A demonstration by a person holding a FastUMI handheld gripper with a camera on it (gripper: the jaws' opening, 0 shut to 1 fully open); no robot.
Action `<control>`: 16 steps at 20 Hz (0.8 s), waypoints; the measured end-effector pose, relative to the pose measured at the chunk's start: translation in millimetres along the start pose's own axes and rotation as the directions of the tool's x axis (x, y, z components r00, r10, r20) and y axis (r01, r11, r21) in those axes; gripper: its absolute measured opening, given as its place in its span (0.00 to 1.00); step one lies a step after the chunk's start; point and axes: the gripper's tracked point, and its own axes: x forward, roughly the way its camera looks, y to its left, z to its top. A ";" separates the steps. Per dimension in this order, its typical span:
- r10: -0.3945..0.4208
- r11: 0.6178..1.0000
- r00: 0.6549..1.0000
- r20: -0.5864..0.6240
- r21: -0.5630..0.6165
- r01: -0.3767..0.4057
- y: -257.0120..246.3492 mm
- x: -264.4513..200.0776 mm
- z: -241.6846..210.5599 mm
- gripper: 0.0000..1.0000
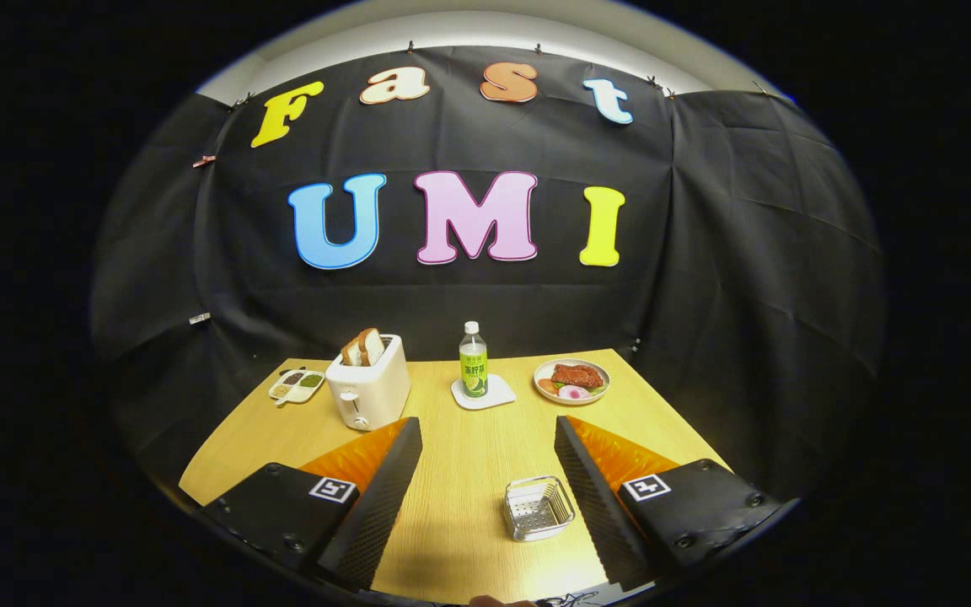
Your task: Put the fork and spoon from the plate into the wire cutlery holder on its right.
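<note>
Above the table, gripper wide open, holding nothing, wire cutlery holder between fingers.

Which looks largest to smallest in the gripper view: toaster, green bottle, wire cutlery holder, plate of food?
1. toaster, clearly largest.
2-4. wire cutlery holder, plate of food, green bottle: too alike to rank. The holder lies nearest, between the open gripper fingers, which inflates it.

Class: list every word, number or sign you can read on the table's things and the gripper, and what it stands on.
Bottle: green label, print too small to read.
Gripper, open, wire cutlery holder between its fingers: square black-and-white markers, patterns, no words.
Toaster: no text visible.
</note>
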 end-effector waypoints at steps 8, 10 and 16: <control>0.005 1.000 0.999 -0.034 -0.004 -0.005 5.2 8.4 -8.1 0.99; 0.020 1.000 0.999 -0.047 -0.017 -0.021 12.0 13.7 -11.9 0.99; 0.148 0.987 0.978 -0.146 -0.046 -0.156 72.5 33.7 -38.0 0.99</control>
